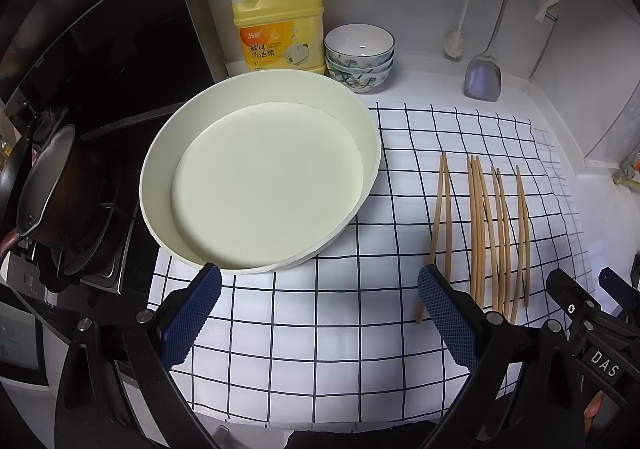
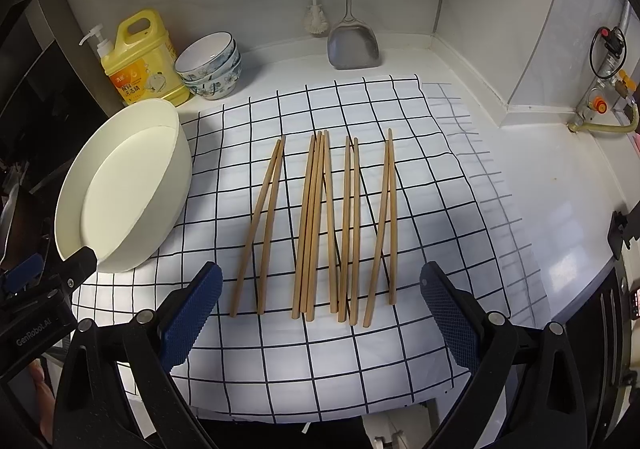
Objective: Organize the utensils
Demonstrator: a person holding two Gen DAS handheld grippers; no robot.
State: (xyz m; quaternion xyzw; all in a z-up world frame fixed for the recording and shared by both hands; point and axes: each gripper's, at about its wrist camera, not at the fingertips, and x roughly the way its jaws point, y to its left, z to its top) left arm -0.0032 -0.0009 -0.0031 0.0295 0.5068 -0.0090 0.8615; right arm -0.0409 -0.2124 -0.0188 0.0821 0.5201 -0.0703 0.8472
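Left gripper [image 1: 320,289]: jaws spread wide, nothing held, positioned above the checked cloth [image 1: 320,329] at the near rim of the round white tray [image 1: 260,185]. Right gripper [image 2: 320,289]: jaws spread wide, nothing held, positioned over the near ends of the chopsticks [image 2: 316,225]. The chopsticks lie on the cloth in loose pairs, roughly parallel, to the right of the tray and apart from it. Bowls [image 2: 212,65] and a detergent bottle [image 2: 140,57] stand behind the tray.

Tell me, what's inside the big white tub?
Nothing shows inside the round white tub, only its bare pale bottom. The left gripper's finger covers a bit of its near rim. The chopsticks lie outside.
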